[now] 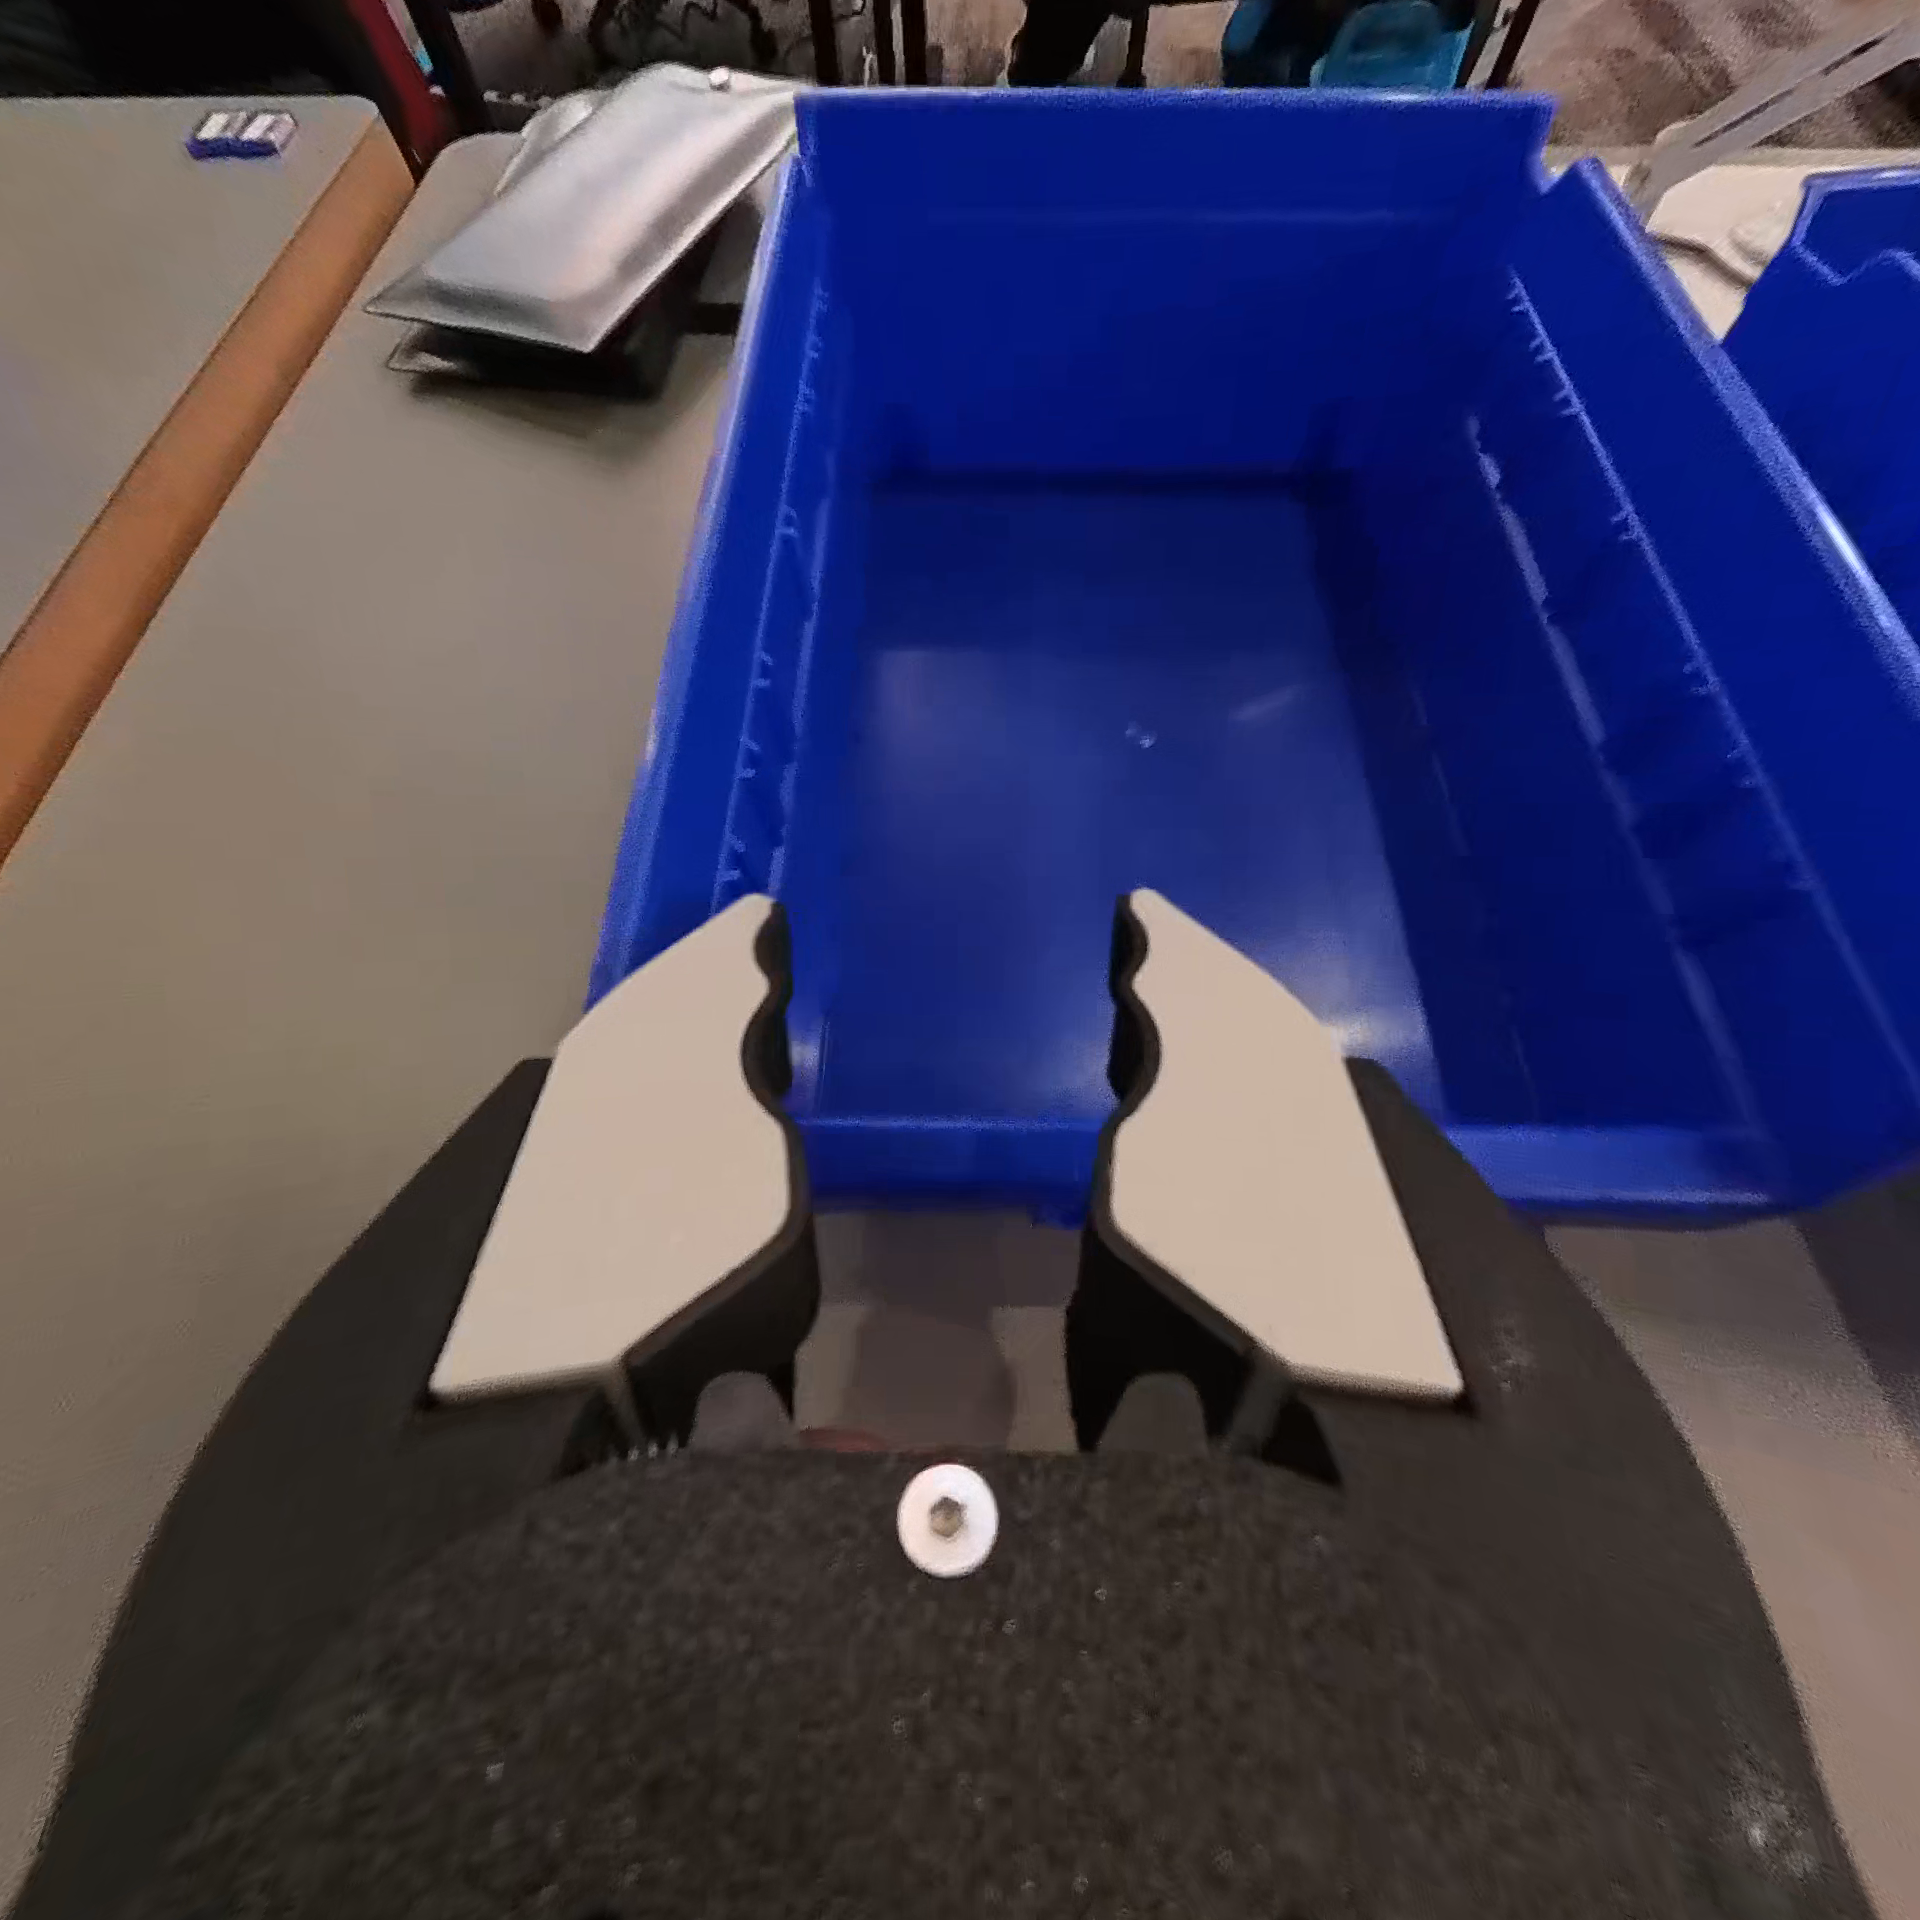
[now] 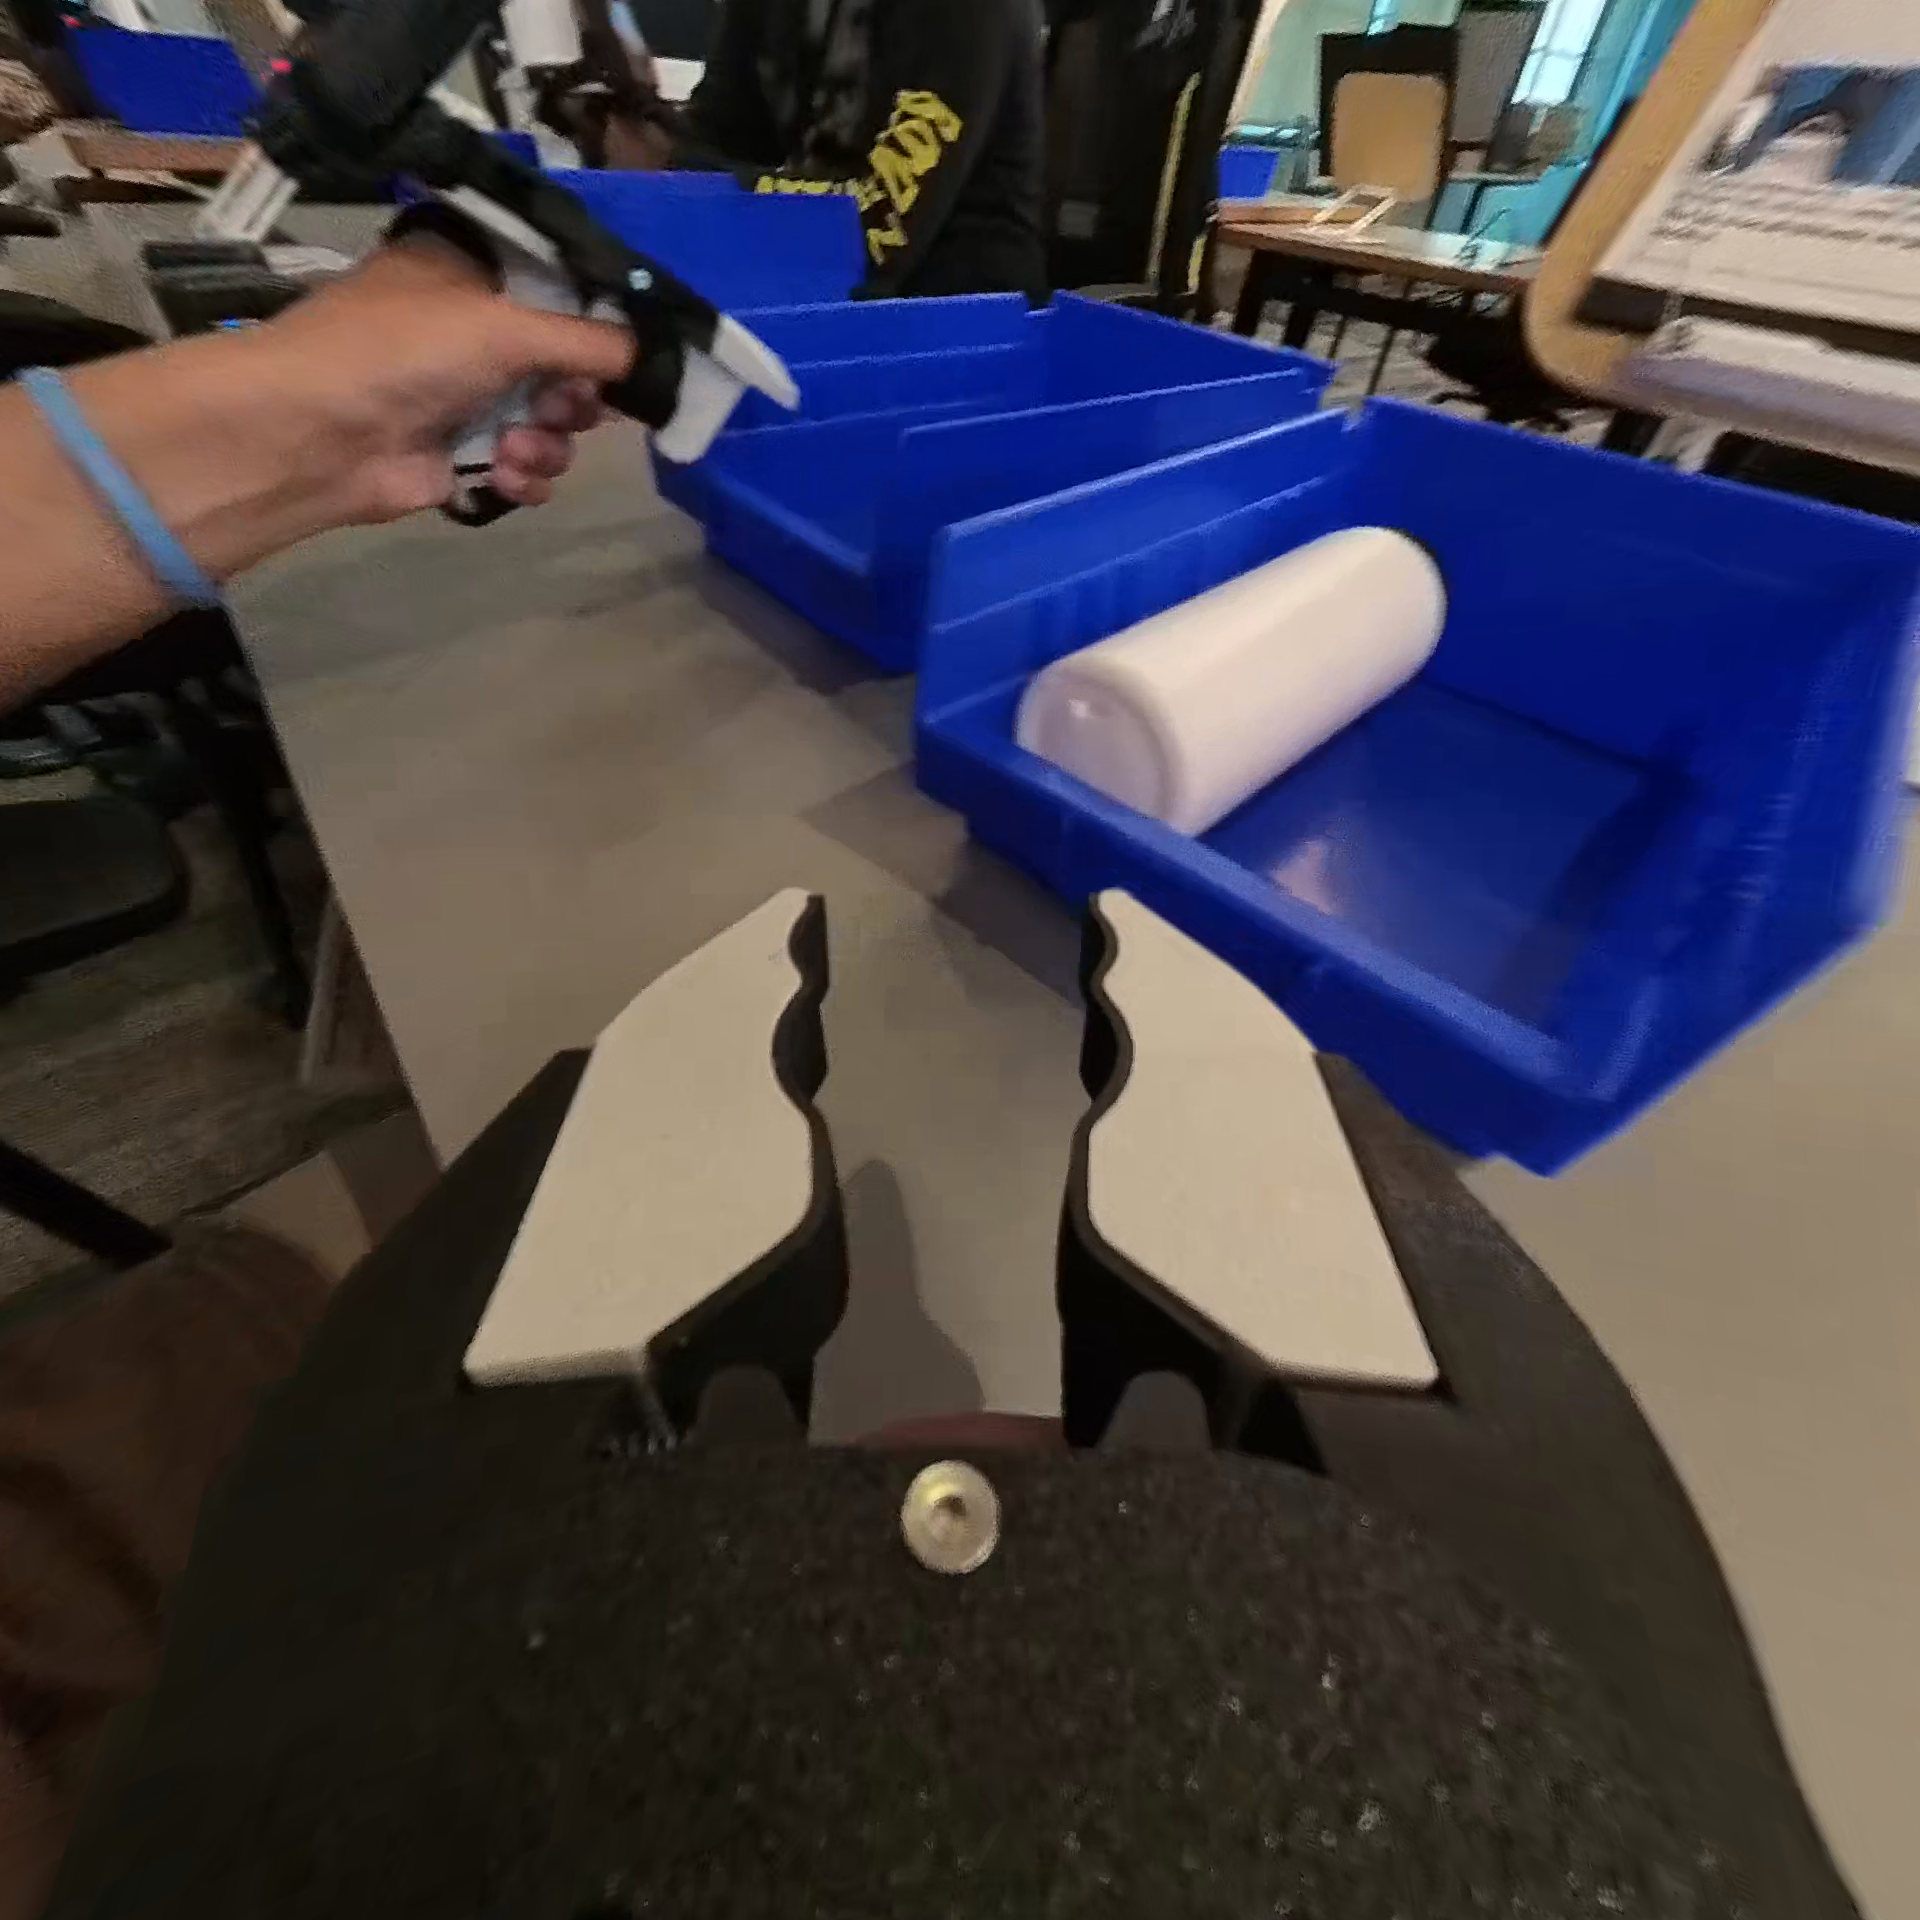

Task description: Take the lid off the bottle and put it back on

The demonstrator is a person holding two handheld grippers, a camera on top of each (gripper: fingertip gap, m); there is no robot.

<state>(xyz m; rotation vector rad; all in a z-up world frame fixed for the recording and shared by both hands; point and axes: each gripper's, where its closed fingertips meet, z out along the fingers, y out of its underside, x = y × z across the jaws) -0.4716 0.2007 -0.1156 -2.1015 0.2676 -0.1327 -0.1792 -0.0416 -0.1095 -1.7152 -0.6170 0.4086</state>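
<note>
Left tongs: spread, nothing between the pads, tips hanging just over the near wall of a blue bin whose floor is bare. From the right wrist view the same tongs show at upper left, gripped in the person's left hand, forearm coming in level from the left edge, blue wristband on the wrist, tips pointed right and slightly down over the middle bin. That hand is motion-blurred.

Right tongs: spread, bare, over grey worktop, angled toward the near-left corner of the nearest bin, not touching it.

Bottle: white, lying on its side in that nearest bin, along its left wall, one rounded end toward the camera. Cannot tell which end has the lid; blurred. Well apart from both tongs.

Also on the worktop: a silver pouch left of the bin in the left wrist view. A person in dark clothing stands behind the bins.
</note>
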